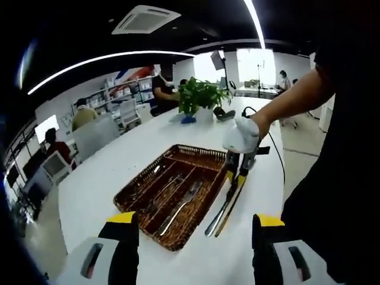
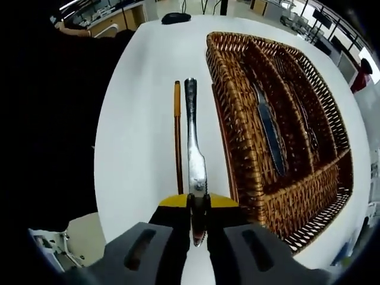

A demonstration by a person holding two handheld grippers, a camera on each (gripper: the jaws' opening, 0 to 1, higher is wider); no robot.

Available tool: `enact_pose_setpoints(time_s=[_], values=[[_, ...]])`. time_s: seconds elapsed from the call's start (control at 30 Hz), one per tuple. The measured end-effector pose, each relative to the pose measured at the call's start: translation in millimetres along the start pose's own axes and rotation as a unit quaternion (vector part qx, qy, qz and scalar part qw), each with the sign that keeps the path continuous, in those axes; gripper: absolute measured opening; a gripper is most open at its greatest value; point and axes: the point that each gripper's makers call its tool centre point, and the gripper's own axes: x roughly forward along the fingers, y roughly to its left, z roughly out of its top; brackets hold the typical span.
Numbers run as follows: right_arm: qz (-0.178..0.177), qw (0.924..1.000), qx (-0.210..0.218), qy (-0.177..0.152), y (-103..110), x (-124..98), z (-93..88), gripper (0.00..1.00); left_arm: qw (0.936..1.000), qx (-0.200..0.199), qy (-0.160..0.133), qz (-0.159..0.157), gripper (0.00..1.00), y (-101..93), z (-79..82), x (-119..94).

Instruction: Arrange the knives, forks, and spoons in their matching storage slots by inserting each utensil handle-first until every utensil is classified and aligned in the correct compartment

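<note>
A brown wicker tray (image 1: 196, 155) with long compartments lies on the white table (image 1: 101, 184). My right gripper (image 1: 236, 178), held by a gloved hand, is beside the tray's right side. It (image 2: 197, 205) is shut on the blade end of a silver knife (image 2: 193, 142), whose handle points away from it. A thin brown stick (image 2: 177, 136) lies alongside the knife (image 1: 217, 217). One compartment of the tray (image 2: 237, 136) holds another knife (image 2: 270, 133), and forks (image 2: 306, 119) lie in the one beyond. My left gripper (image 1: 196, 234) is open, hovering short of the tray's near end.
A potted plant (image 1: 202, 98) and a black cable (image 1: 276, 157) sit at the table's far end. A dark oval object (image 2: 176, 18) lies near the table edge. People sit at desks in the background. The person's arm (image 1: 297, 98) reaches in from the right.
</note>
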Motion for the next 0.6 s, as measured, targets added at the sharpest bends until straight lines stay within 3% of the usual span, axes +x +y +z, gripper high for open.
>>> enact_pose_setpoints(time_s=[0.1,0.17,0.43,0.6], values=[[-0.008,1.0,0.001,0.0,-4,-4,2.3,0.06,0.9981,0.012,0.016,-0.058,0.76,-22.7,-9.7,40],[-0.004,1.0,0.006,0.002,-3,-7,3.0,0.06,0.996,0.023,0.034,-0.08,0.7,-30.4,-19.7,61],[-0.007,0.9999,-0.002,0.014,-3,-15,2.1,0.06,0.9885,0.07,0.088,-0.101,0.53,-39.3,-38.9,119],[-0.008,0.9998,-0.004,0.018,-5,-18,3.8,0.06,0.9882,0.049,0.089,-0.115,0.43,-41.6,-48.7,144]])
